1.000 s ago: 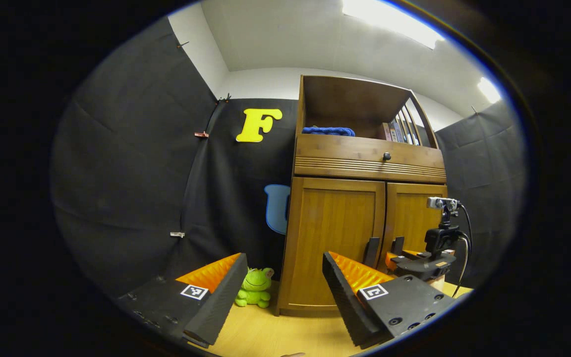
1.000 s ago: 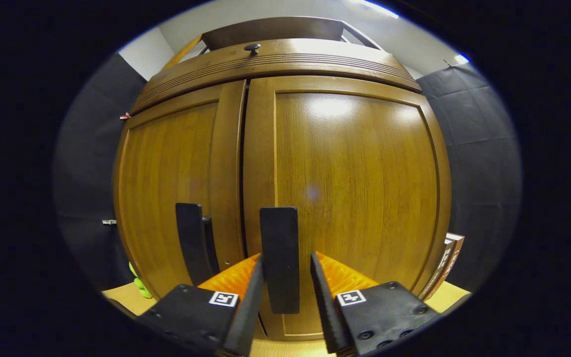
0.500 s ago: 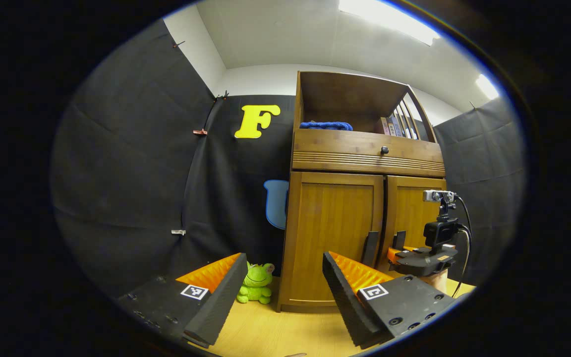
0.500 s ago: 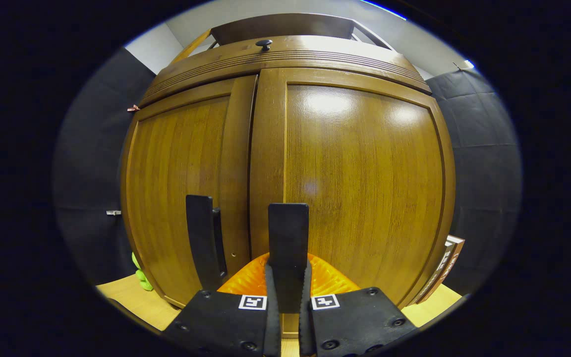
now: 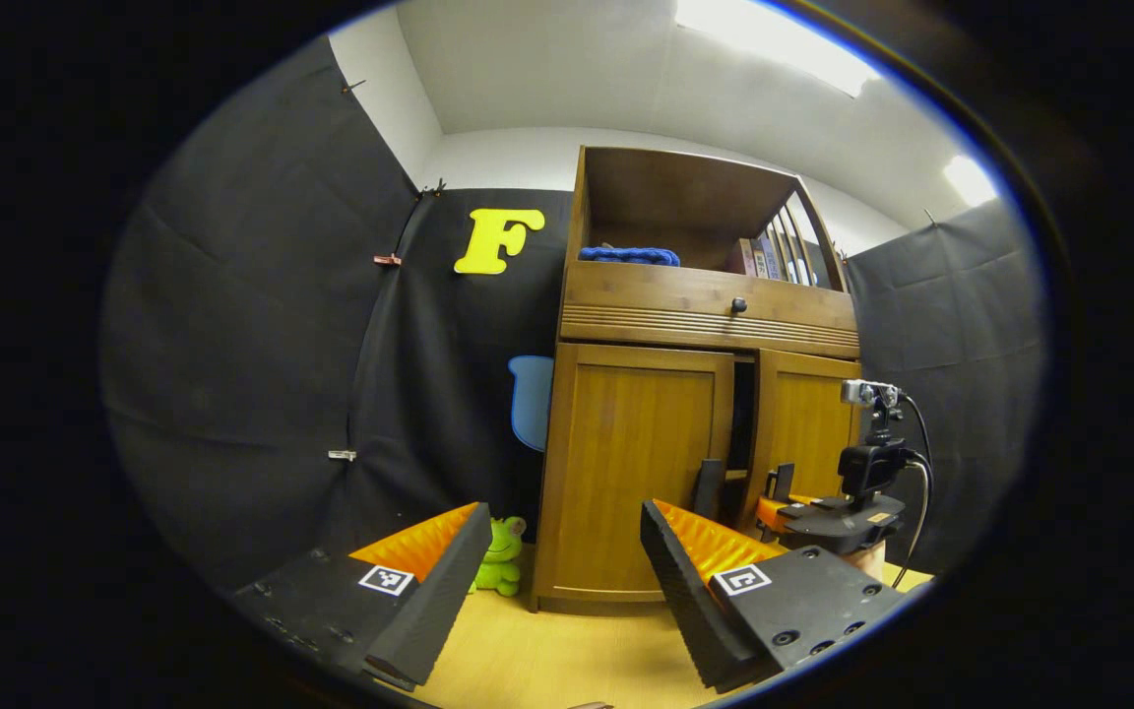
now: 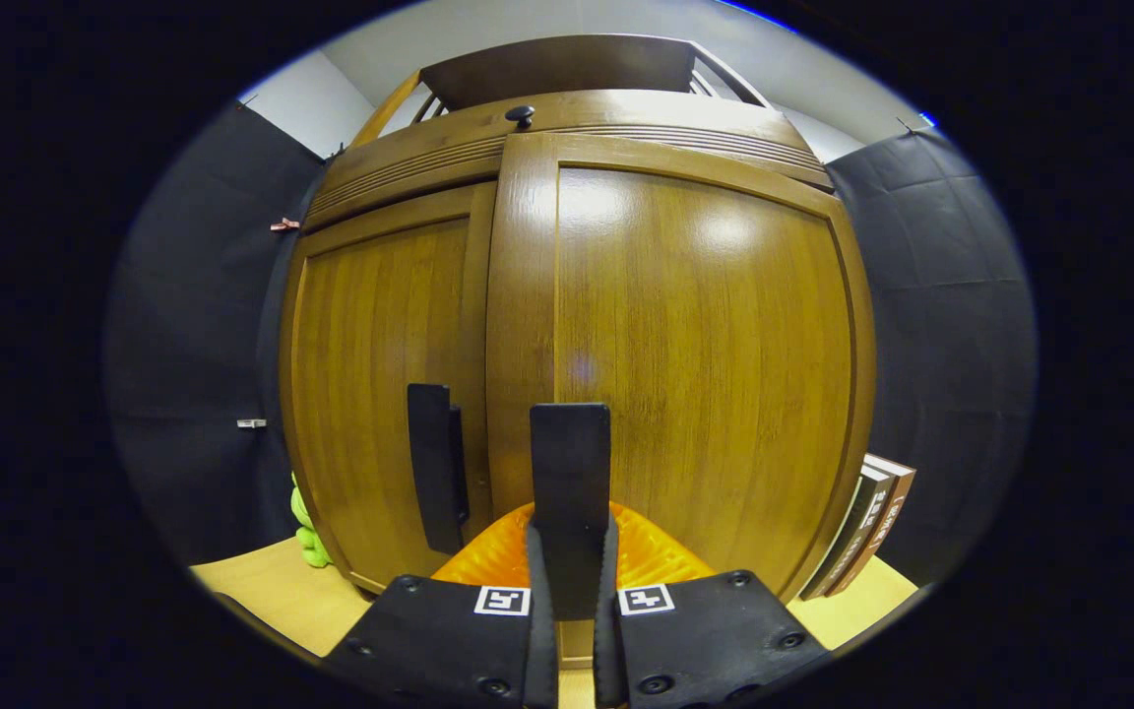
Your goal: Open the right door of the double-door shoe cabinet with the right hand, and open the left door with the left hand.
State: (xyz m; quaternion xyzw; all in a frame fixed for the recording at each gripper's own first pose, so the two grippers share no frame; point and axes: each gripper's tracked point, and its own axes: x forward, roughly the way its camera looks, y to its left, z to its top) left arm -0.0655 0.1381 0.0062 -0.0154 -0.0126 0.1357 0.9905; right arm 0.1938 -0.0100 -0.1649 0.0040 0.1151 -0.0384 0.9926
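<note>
A brown wooden shoe cabinet [image 5: 695,315] stands on the floor, with a drawer and an open shelf above two doors. Its right door [image 5: 803,433] stands slightly ajar, with a dark gap beside the shut left door [image 5: 636,463]. In the right gripper view my right gripper [image 6: 570,581] is shut on the right door's dark vertical handle [image 6: 569,473], and the right door [image 6: 685,354] leans out past the left door [image 6: 380,384]. The left door's handle [image 6: 434,463] is free. My left gripper [image 5: 557,581] hangs open well in front of the cabinet, holding nothing. The right gripper [image 5: 823,512] also appears at the door.
A green plush frog [image 5: 500,556] sits on the wooden floor [image 5: 567,660] at the cabinet's left foot. Books [image 6: 867,522] lean against the cabinet's right side. A blue cloth [image 5: 631,256] and books [image 5: 764,258] lie on the top shelf. Black cloth walls close in on both sides.
The right gripper closed on the right door's handle, then pulled, and the door has swung slightly out, opening a gap. The left gripper stayed open and drifted a little.
</note>
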